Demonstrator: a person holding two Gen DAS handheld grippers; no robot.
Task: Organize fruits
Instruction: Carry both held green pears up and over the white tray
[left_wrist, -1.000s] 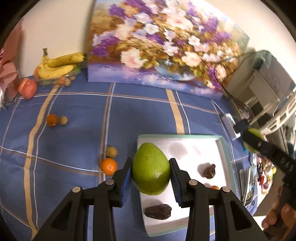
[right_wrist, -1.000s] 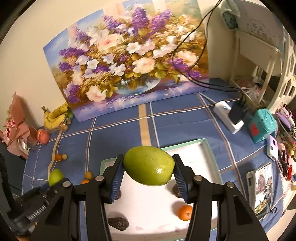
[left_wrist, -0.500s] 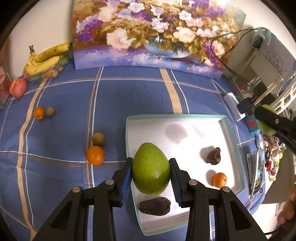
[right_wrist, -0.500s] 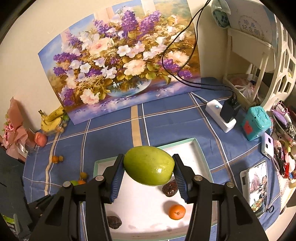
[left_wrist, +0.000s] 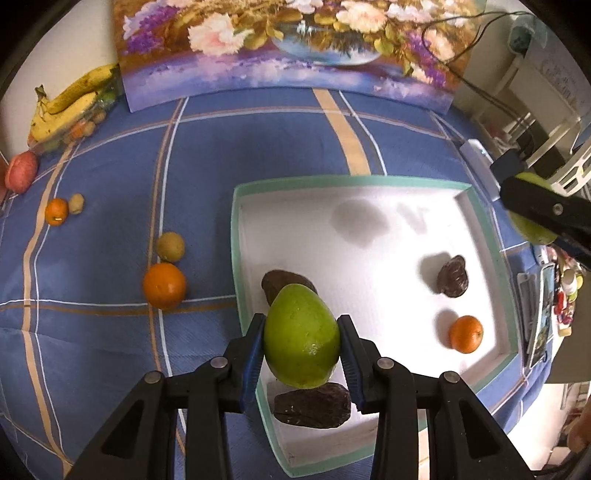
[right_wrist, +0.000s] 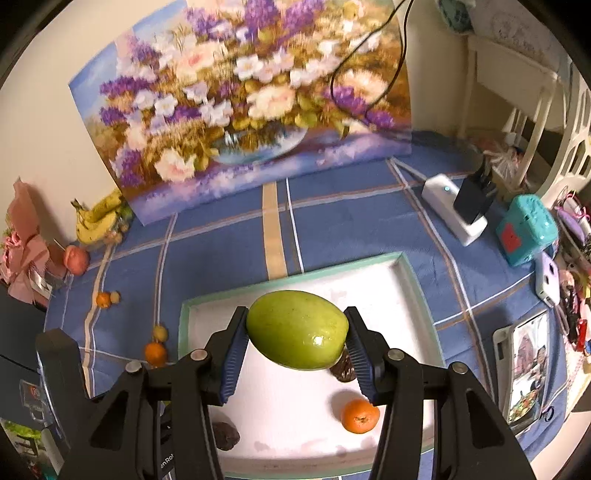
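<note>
My left tool (left_wrist: 301, 349) is pinching a green mango (left_wrist: 301, 338) above the near-left corner of the white tray (left_wrist: 484, 221), over a dark fruit (left_wrist: 312, 404). My right tool (right_wrist: 297, 345) is gripping another mango (right_wrist: 297, 328) over the same tray.

The left gripper (left_wrist: 302, 347) clamps a green mango (left_wrist: 301, 338) above the white tray (left_wrist: 369, 236). A tangerine (left_wrist: 466, 334) lies inside

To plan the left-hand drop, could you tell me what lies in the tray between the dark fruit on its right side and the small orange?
Nothing: in the left wrist view, only bare white tray floor separates the dark fruit from the small orange.
</note>
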